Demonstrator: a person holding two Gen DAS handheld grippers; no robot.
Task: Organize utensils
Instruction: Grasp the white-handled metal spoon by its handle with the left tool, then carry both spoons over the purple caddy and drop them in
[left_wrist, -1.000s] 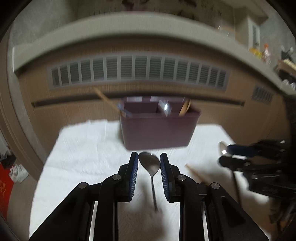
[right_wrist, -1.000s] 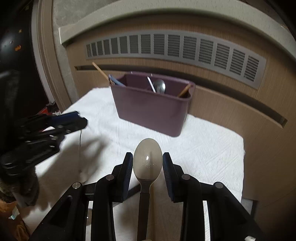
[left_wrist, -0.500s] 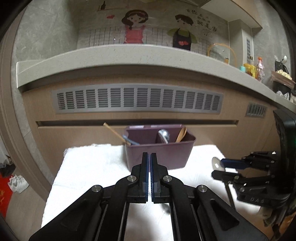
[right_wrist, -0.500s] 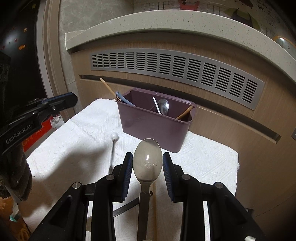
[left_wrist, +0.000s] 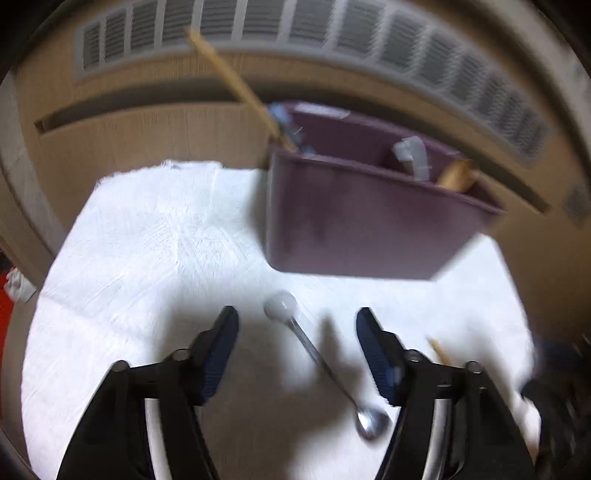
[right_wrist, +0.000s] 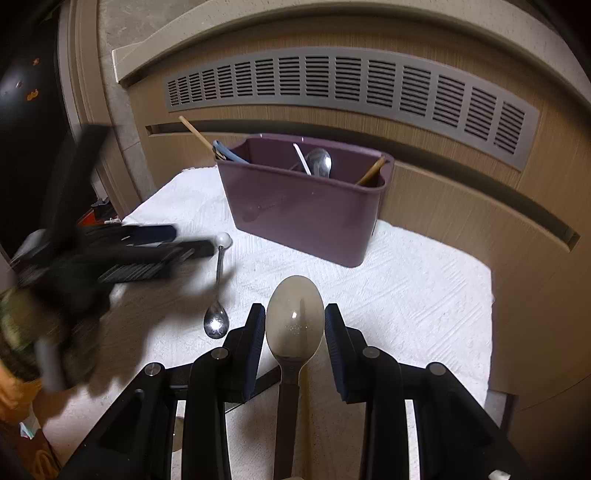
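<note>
small spoon (left_wrist: 325, 365) lying on white cloth (left_wrist: 147, 236), left hand-held gripper (left_wrist: 297, 325) angled down, jaws opening around it, right hand-held gripper (right_wrist: 294, 325) clasping large spoon (right_wrist: 294, 321)

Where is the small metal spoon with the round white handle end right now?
The small metal spoon lies on the white cloth, in front of the purple caddy, left in the right wrist view.

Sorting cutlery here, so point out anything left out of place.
A slim metal spoon with a white ball-tipped handle lies loose on the white towel, outside the purple plastic utensil caddy. The right gripper holds a large grey spoon, not yet binned.
</note>
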